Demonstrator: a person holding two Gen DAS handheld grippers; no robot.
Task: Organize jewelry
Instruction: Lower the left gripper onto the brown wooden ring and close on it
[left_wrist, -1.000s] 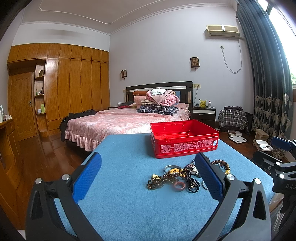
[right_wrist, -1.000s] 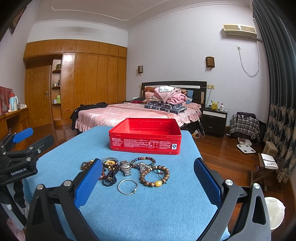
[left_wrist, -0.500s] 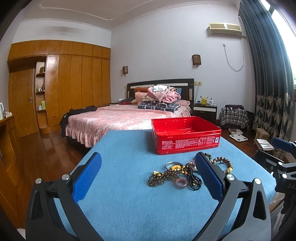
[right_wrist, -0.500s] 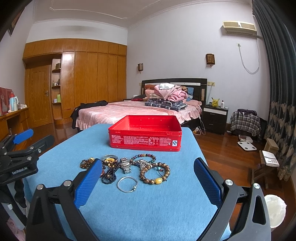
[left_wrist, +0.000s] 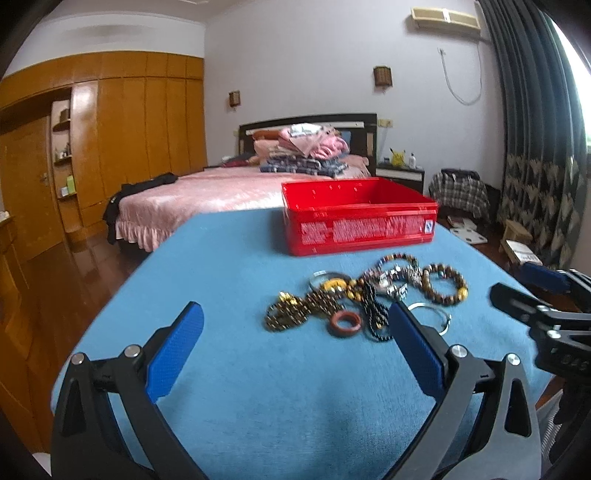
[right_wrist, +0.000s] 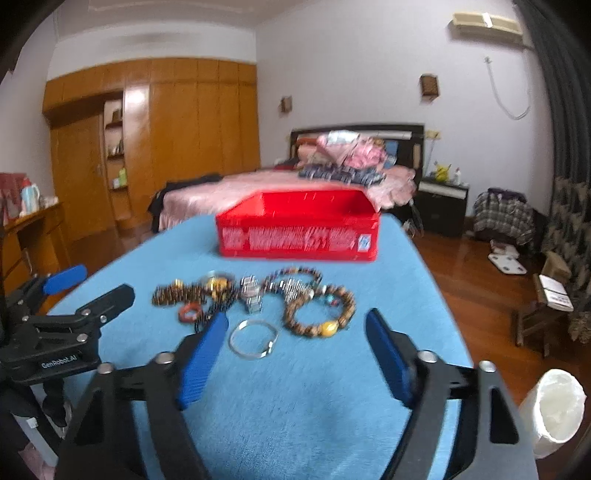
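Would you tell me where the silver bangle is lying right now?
In the right wrist view, the silver bangle lies on the blue cloth, nearest the camera, left of the brown bead bracelet.

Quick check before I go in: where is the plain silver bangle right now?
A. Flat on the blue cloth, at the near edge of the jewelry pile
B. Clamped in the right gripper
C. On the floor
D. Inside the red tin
A: the silver bangle lies flat on the blue cloth, nearer than the beaded pieces and outside the red tin.
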